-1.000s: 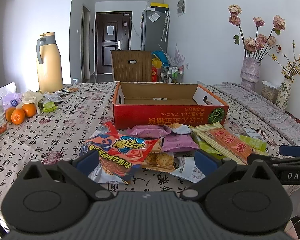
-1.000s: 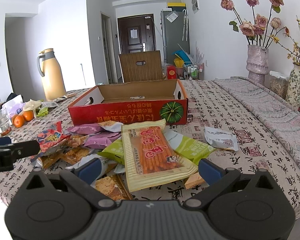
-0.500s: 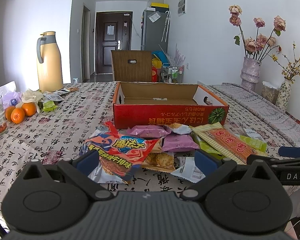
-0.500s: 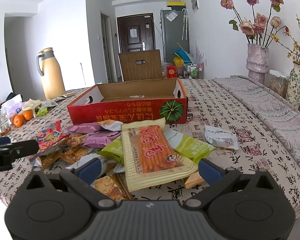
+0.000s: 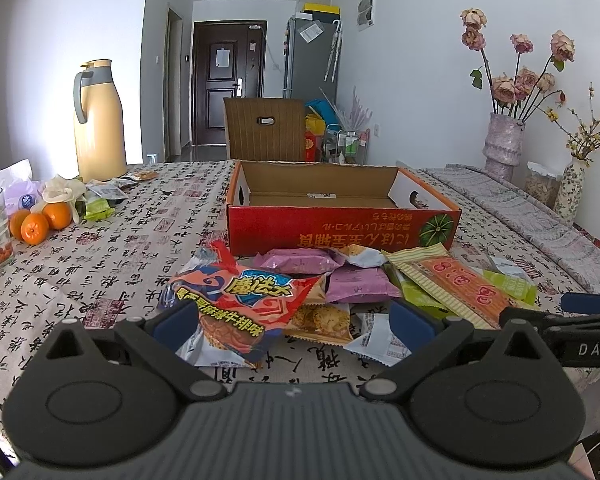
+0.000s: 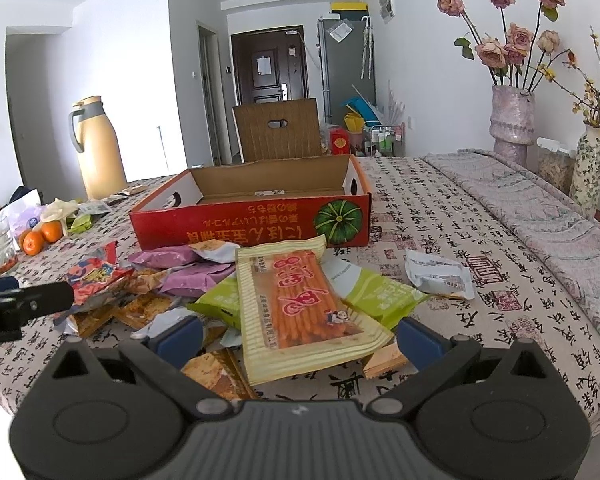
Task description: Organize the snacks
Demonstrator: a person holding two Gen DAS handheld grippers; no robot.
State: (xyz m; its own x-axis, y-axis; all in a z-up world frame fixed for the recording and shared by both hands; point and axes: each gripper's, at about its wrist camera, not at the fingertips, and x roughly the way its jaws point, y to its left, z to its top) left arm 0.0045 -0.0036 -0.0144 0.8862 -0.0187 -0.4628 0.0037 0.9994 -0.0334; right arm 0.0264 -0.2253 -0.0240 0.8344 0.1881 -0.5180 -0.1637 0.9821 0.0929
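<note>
Left wrist view shows the left gripper (image 5: 294, 322) spread wide and empty just short of the red snack bag (image 5: 236, 300); the right gripper (image 6: 300, 338) likewise gapes before the long biscuit pack (image 6: 304, 308). Beyond the pile sits the empty red box (image 5: 340, 200). Judged: nothing picked yet; next, close on one packet.

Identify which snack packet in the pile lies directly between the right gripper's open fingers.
The long yellow-edged packet of orange sticks, resting on top of the green packets. It alone runs lengthwise toward the right gripper; the purple packets lie farther off, near the red box.
</note>
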